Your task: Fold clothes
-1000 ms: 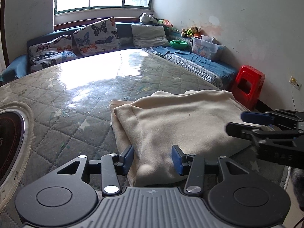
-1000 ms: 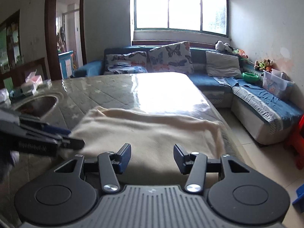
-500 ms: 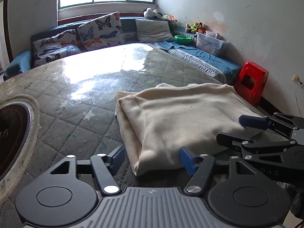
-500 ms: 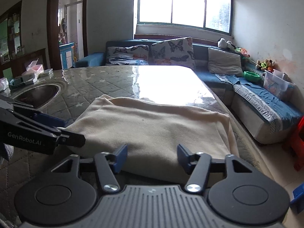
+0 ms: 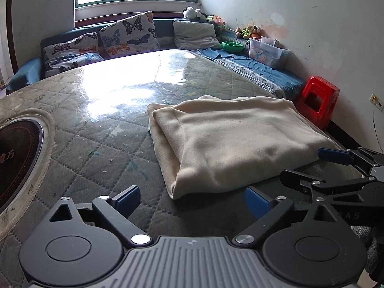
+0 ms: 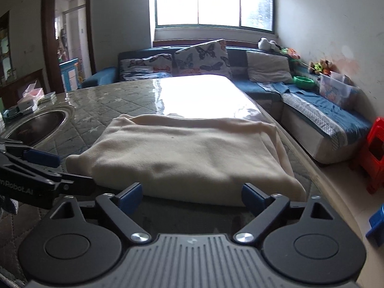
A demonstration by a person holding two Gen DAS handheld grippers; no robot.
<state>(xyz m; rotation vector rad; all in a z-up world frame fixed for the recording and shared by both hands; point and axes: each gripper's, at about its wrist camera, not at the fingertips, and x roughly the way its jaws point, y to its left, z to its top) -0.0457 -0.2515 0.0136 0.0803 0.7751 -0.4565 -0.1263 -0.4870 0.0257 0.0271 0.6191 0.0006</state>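
Both sets of jaws have let go since a second ago: then the near hem of the cream garment (image 5: 230, 144) sat pinched between them, now it lies free on the table (image 5: 96, 129) and the blue pads stand wide of it. The left gripper (image 5: 192, 198) hangs just short of the garment's near-left corner, its jaws opening with only bare quilted cover between them. The right gripper (image 6: 192, 196) hangs just short of the near edge further right, its jaws opening too, nothing clamped.

The garment rests as a thick folded rectangle, layers stacked, its folded side toward the grippers and looser edges showing at the far side. That placement reads as a finished fold laid down to settle, hence the release.

Its right side runs close to the table's edge, beyond which are a red stool (image 5: 319, 100) and the sofa (image 6: 324, 110). To the left and beyond there is broad open cover, up to the round inset hob (image 5: 16, 158), so a further fold would have most room leftward or away.
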